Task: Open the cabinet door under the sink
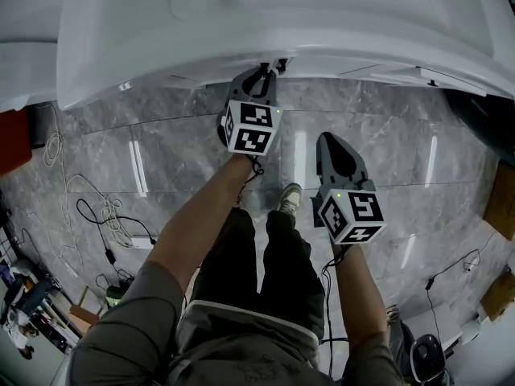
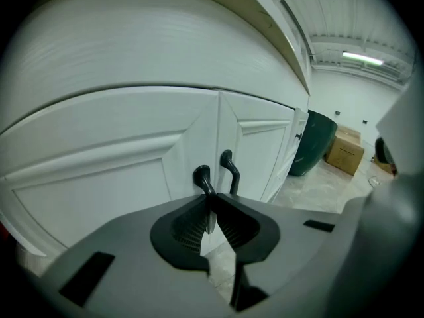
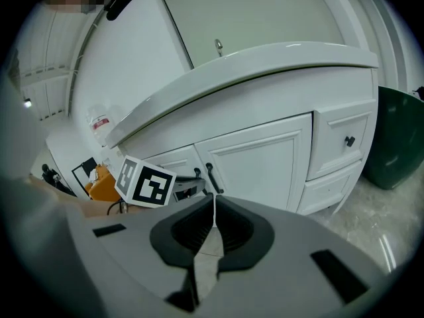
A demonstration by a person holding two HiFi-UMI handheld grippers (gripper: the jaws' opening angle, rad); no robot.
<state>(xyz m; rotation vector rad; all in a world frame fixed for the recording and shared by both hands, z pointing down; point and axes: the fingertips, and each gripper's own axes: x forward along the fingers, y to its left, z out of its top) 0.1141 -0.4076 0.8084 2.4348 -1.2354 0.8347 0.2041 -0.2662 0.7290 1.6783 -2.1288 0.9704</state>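
The handle (image 2: 201, 176) at 12 o'clock is gripped by the left gripper (image 2: 211, 203) jaws. The cabinet door (image 2: 99, 184) is not yet pulled open. The right gripper (image 3: 213, 207) jaws are closed and empty.

Two white panelled doors stand shut side by side beneath the bulging white sink (image 2: 146, 38). The left door (image 2: 93, 177) and the right door (image 2: 262, 148) meet at a vertical seam. Each carries a short, dark, upright handle beside that seam. The left handle (image 2: 201, 176) is pinched in the left gripper (image 2: 211, 203). The right handle (image 2: 230, 167) stands free, just beside it.
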